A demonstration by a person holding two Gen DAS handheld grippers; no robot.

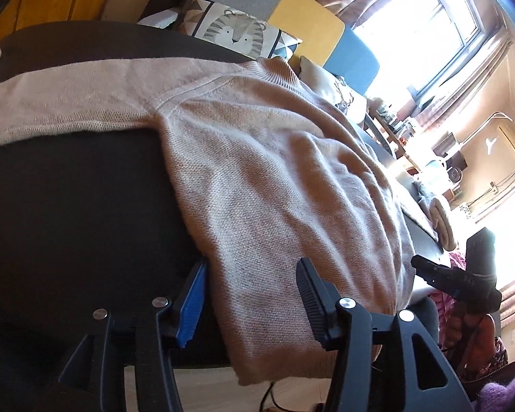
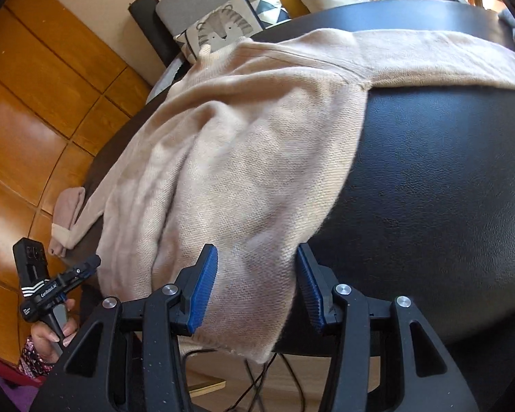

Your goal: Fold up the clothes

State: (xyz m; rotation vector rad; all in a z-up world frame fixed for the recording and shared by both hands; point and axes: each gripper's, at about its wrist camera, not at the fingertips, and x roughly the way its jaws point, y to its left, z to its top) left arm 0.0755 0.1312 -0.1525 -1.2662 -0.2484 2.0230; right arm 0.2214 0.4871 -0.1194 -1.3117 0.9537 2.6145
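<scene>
A beige knit sweater (image 1: 257,178) lies spread on a round black table (image 1: 68,206), its hem hanging over the near edge. My left gripper (image 1: 250,295) is open, its fingers either side of the hem's left corner. In the right wrist view the sweater (image 2: 243,158) lies the same way, and my right gripper (image 2: 257,281) is open around the hem's right corner. One sleeve (image 2: 446,58) stretches to the far right; the other cuff (image 2: 68,219) hangs off the left. Each gripper shows in the other's view: the right one (image 1: 429,267), the left one (image 2: 86,267).
Cushions (image 2: 223,24) and a grey chair back (image 2: 189,0) stand beyond the table (image 2: 446,189). Wooden panels (image 2: 34,120) are on the left. Cables (image 2: 257,377) run on the floor under the table edge. A bright window (image 1: 422,27) and cluttered shelves (image 1: 395,123) are to the right.
</scene>
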